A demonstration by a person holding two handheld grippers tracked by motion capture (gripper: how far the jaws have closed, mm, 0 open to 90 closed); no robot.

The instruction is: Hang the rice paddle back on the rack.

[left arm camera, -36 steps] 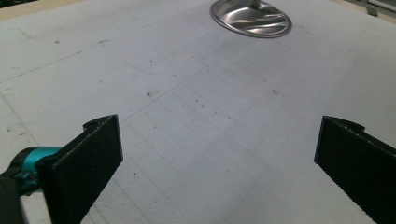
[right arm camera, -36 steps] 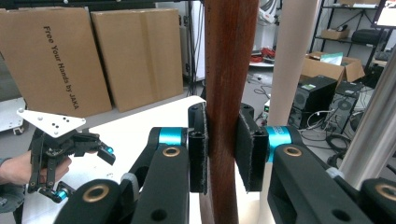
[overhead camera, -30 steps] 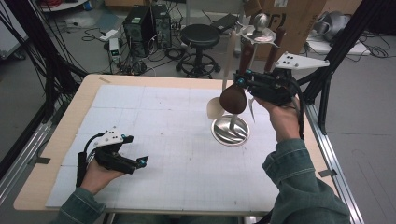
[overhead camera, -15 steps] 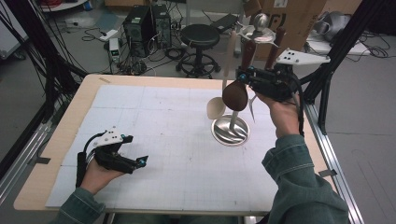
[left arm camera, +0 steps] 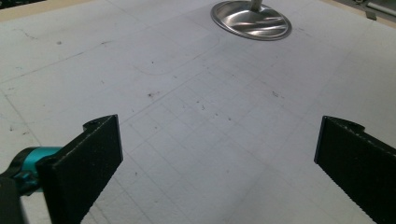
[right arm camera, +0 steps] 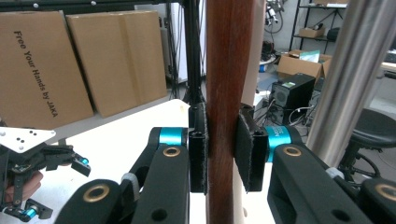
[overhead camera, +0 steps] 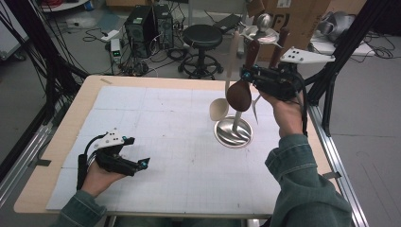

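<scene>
One steel stand [overhead camera: 233, 132] sits on the surface [overhead camera: 156, 118], with one pale spoon [overhead camera: 219, 109] hanging beside one dark wooden spoon [overhead camera: 239, 94]. The right gripper [right arm camera: 220, 149] holds its fingers [right arm camera: 198, 149] clenched on the dark spoon's handle above the stand. The left gripper [overhead camera: 124, 158] rests on the surface, fingers released and empty; nothing has shifted since the earlier frame.

dark wooden spoon [right arm camera: 229, 93] — handle cut off top and bottom | steel post [right arm camera: 348, 79] — blurred, ends out of frame
</scene>
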